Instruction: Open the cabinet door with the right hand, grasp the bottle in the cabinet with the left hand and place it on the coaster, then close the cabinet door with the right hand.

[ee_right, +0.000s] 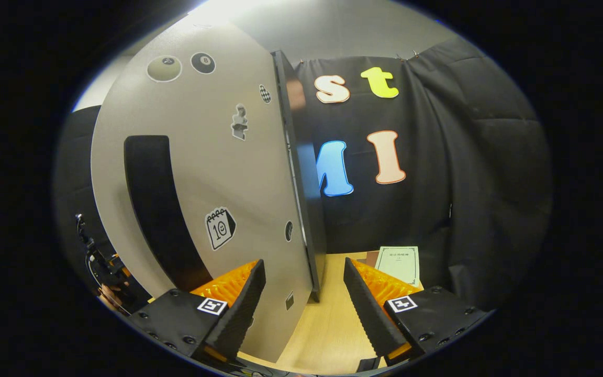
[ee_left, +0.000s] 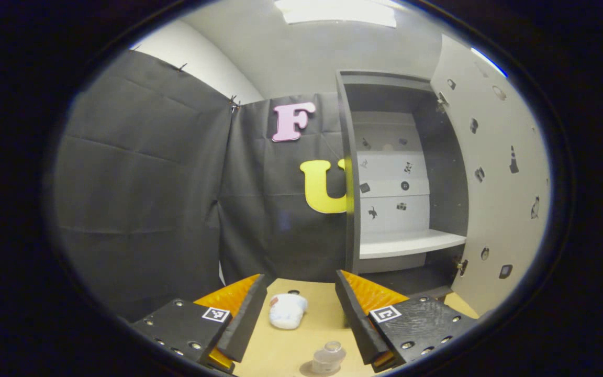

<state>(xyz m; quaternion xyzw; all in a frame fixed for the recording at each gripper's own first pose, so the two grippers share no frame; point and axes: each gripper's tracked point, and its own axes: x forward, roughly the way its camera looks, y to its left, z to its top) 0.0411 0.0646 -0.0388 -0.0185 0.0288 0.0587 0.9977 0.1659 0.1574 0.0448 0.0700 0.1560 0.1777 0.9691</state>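
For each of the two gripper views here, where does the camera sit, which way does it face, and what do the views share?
Left gripper view: rides on the left gripper, facing the open cabinet and its white shelf; its own two fingers show at the bottom, spread, with a small bottle on the table between them.
Right gripper view: rides on the right gripper, close to the cabinet door, whose edge stands between its spread fingers; a booklet lies beyond.
Shared: the door, the wooden table.

Even, fairly dim indoor light comes from a bright white ceiling panel (ee_left: 335, 10) at the top of both views. Strong fisheye bending curves the grey sticker-covered cabinet door (ee_right: 202, 173) toward the edges. The cabinet's inside looks hazy and soft.
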